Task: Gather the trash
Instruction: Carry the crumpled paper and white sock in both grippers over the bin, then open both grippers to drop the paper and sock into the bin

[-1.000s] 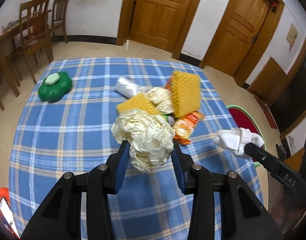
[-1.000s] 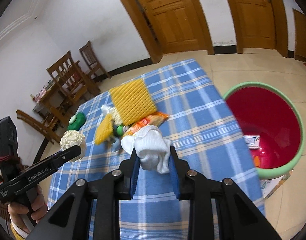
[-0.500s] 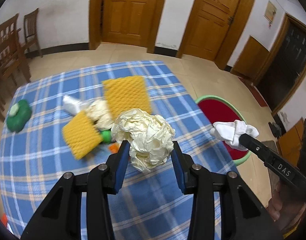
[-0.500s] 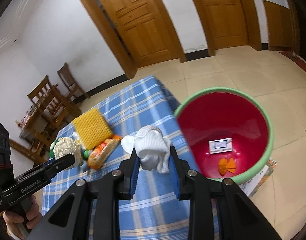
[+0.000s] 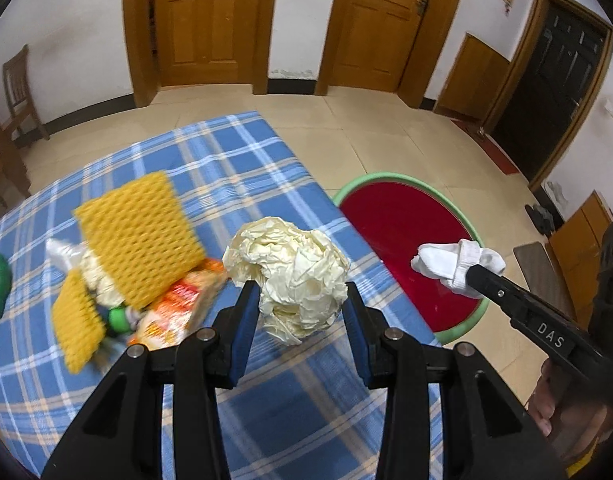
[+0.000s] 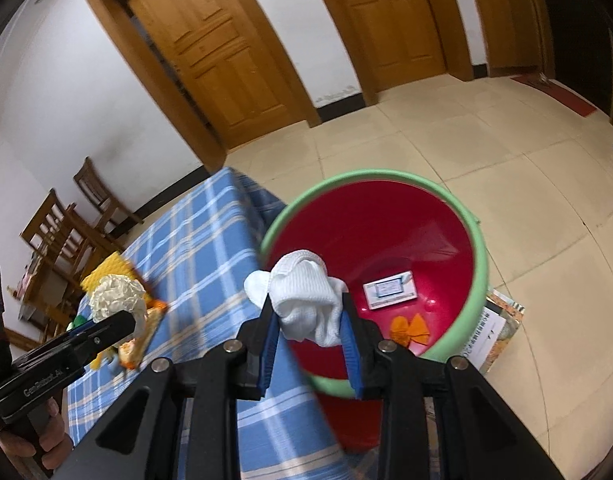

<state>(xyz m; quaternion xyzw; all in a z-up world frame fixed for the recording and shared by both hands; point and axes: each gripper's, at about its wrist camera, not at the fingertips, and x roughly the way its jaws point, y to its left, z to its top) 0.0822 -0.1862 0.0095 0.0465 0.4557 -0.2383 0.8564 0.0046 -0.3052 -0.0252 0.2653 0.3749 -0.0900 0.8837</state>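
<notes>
Here, left gripper (image 5: 300, 312) jaws clamping crumpled paper ball (image 5: 290, 276), right gripper (image 6: 310, 332) pinching white cloth (image 6: 306, 300)

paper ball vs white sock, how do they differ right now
The paper ball is cream, crinkled and rounded; the white sock is pure white, knitted and hangs limp. The paper ball, in the left gripper, is over the checked tablecloth; the sock, in the right gripper, is over the red bin. The ball looks bulkier. Both are pinched between blue-padded jaws.
</notes>
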